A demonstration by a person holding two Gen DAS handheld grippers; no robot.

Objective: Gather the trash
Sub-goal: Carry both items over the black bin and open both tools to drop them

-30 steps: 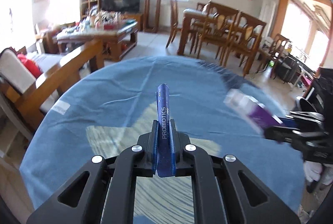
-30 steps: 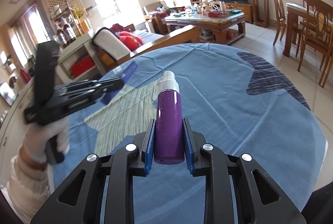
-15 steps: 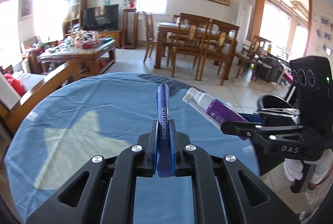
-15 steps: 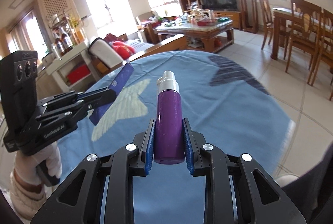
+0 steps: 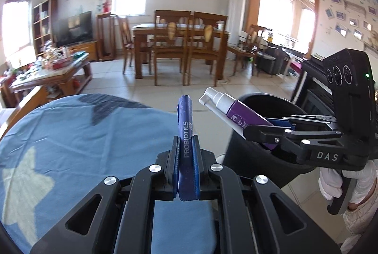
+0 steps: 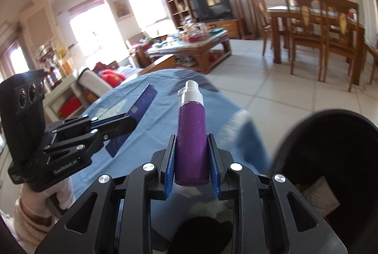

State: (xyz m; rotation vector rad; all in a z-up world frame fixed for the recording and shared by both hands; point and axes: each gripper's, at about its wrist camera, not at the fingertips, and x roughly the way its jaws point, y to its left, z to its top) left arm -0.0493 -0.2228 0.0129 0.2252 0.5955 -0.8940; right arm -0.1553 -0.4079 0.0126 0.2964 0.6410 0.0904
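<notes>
My left gripper (image 5: 186, 147) is shut on a flat dark blue packet (image 5: 185, 129) printed PROBIOTICS, which stands up between the pads over the edge of the blue-clothed table (image 5: 70, 136). My right gripper (image 6: 191, 147) is shut on a purple spray bottle (image 6: 191, 133) with a white pump top. In the left wrist view that bottle (image 5: 238, 112) hangs over the mouth of a black trash bin (image 5: 267, 105). The right wrist view shows the bin (image 6: 330, 147) at lower right with pale trash inside, and the left gripper (image 6: 122, 123) with the packet (image 6: 141, 103) at left.
A round table under a blue cloth (image 6: 146, 112) with a pale star print lies below both grippers. Beyond it are tiled floor, a wooden dining table with chairs (image 5: 179, 41), a cluttered coffee table (image 5: 49, 65) and a sofa (image 6: 104, 77). Gloved hands (image 5: 335, 183) hold the grippers.
Both grippers have swung sideways from over the table's middle to its edge, each still holding its item. The black bin has come into view under the right gripper's bottle.
</notes>
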